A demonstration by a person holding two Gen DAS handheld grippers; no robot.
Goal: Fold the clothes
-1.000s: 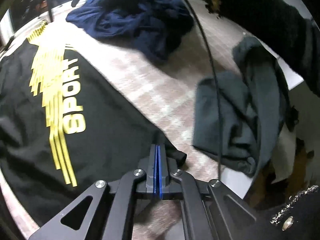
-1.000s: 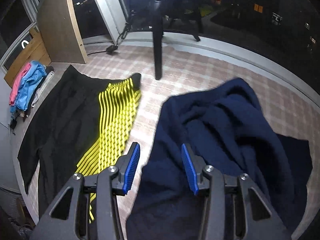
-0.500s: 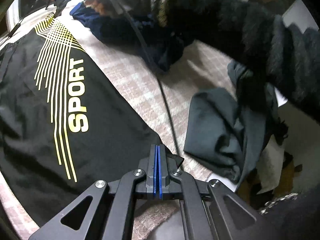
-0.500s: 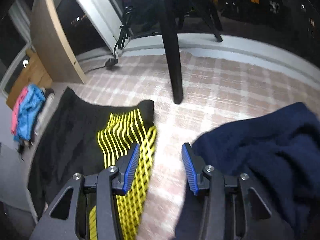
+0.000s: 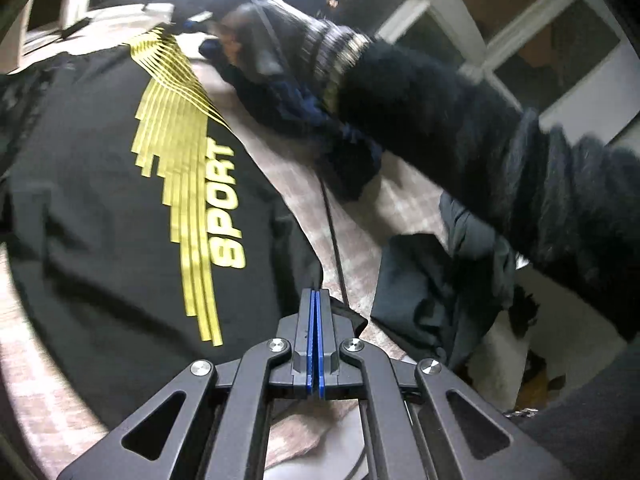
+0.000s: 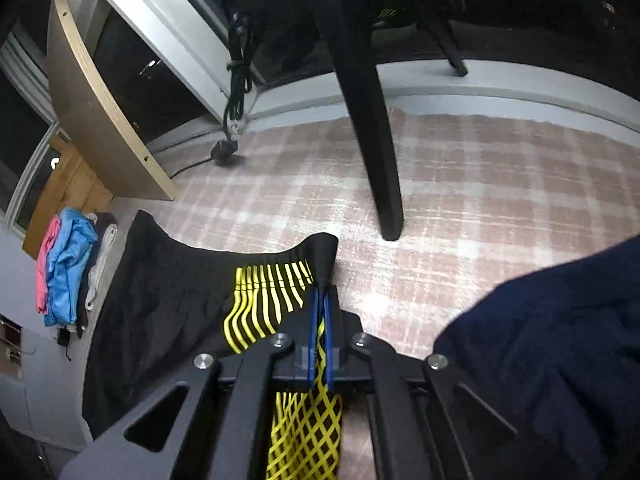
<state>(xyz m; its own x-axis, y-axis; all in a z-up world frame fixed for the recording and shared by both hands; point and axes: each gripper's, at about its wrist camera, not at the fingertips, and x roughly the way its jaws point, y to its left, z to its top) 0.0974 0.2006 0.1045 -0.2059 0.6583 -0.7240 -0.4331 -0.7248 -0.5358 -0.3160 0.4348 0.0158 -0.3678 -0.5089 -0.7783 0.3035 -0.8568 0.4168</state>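
Presently: black shirt held at two corners, ready for a fold

- Shirt (image 5: 120,216): black, yellow stripes and "SPORT" print; spread flat on the plaid surface (image 6: 500,184), print upward. Laid out so, likely to give a straight fold line
- Left gripper (image 5: 317,338): pads pressed together on a near corner of the shirt's black hem; closed tight, judged so the thin cloth cannot slip
- Right gripper (image 6: 321,334): closed on the far corner at the striped end; yellow-striped cloth passes between the pads and bunches behind them, the black tip standing up beyond the fingertips
- Right arm (image 5: 460,128), dark sleeve: crosses the left view toward that far corner, putting one grip at each end of the same edge. Judgement: that edge can be carried over the body together
- Navy garment (image 6: 560,344): crumpled, right of the shirt, not held
- Dark grey garment (image 5: 432,300): heaped at the surface's edge, apart from the shirt
- Pink and blue clothes (image 6: 64,264): stacked off to the side
- Black leg (image 6: 372,128): stands on the surface just beyond the pinched corner; a possible snag
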